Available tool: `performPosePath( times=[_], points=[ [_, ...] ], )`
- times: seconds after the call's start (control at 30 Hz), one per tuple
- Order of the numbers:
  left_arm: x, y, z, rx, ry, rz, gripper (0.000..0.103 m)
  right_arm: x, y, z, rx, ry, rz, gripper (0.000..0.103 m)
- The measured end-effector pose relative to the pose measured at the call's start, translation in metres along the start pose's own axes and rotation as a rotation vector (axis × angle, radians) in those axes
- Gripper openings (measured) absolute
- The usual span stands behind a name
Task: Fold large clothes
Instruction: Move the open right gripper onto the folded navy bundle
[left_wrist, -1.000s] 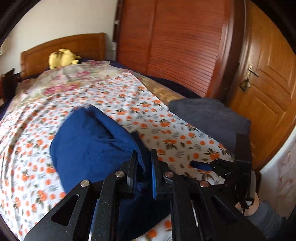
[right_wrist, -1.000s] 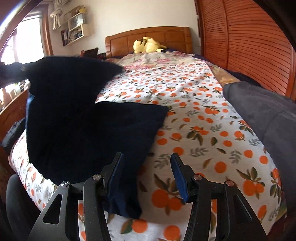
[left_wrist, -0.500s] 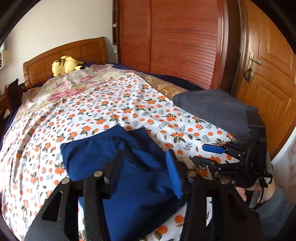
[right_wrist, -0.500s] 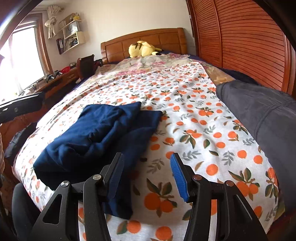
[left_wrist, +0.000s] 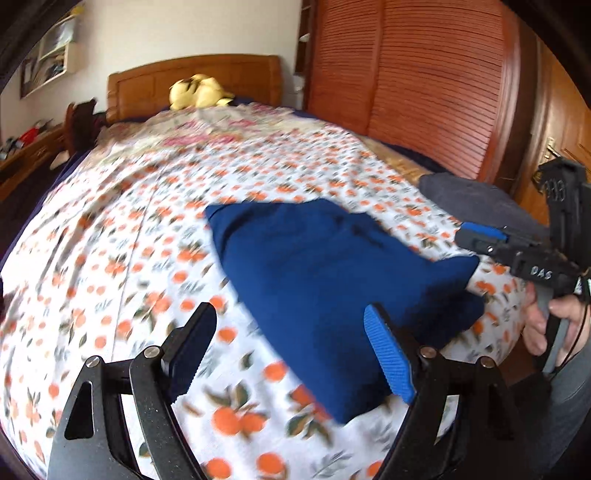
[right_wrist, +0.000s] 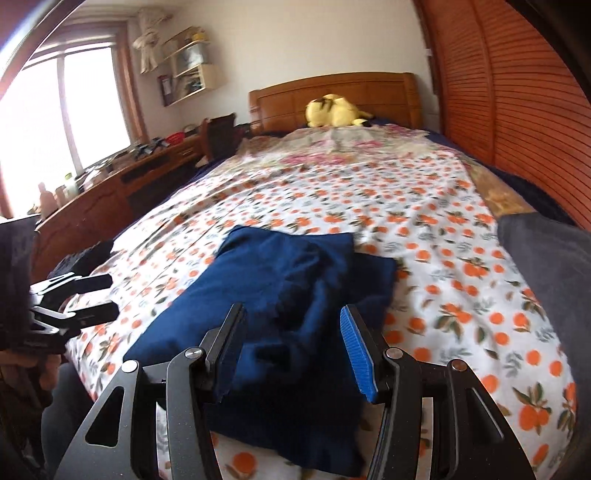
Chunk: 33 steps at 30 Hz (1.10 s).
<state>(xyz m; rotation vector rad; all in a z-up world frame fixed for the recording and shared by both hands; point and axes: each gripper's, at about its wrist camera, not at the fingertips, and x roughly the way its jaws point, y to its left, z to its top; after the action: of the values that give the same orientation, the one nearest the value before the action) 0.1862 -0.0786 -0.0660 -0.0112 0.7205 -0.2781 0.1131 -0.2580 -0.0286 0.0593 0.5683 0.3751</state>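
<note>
navy blue cotton, that's what the one garment (right_wrist: 295, 314) looks like, a single dark blue piece lying bunched and partly folded on the orange-print bedsheet (right_wrist: 424, 221) near the foot of the bed.

going left to right: the left gripper (left_wrist: 291, 354) sits off the garment's left edge with its jaws spread wide and nothing between them, mostly over bare sheet, only the blue-padded finger overlapping the cloth. in the right wrist view it shows at the far left (right_wrist: 83, 299), well apart from the fabric.

then the garment itself (left_wrist: 332, 288). its long axis runs from the foot of the bed up toward the headboard (right_wrist: 332, 96), leaning a bit to the right, with a lumpy fold across the middle.

then the right gripper (right_wrist: 295, 354), jaws also wide apart and empty, hanging right over the near end of the cloth. so the right one is the nearer of the two, the garment lies straight ahead and just below it. probably the next pinch goes on that near hem, but that's a guess.

further right there's one grey folded item (right_wrist: 546, 280) at the bed's edge.

count: two grippers, one blue garment, one grey pile, one yellow plush toy (right_wrist: 332, 110) up by the headboard.
</note>
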Motion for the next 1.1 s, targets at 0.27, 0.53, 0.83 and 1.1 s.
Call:
performPosePath(
  times=[0.27,0.53,0.83,1.1],
  points=[
    [-0.002,0.031,-0.032,-0.066,0.024,0.035,0.083,0.044,0.016,-0.006,-0.039,0.115,0.021,0.054],
    [-0.002,0.042,-0.048,-0.080,0.032,0.044,0.083,0.061,0.014,-0.003,-0.016,0.171,0.018,0.054],
    [-0.003,0.039,-0.051,-0.063,0.030,0.058,0.083,0.071,0.015,-0.007,-0.018,0.204,0.017,0.056],
    [-0.001,0.035,-0.053,-0.057,0.037,0.053,0.083,0.064,0.021,-0.007,-0.071,0.205,0.083,0.029]
  ],
)
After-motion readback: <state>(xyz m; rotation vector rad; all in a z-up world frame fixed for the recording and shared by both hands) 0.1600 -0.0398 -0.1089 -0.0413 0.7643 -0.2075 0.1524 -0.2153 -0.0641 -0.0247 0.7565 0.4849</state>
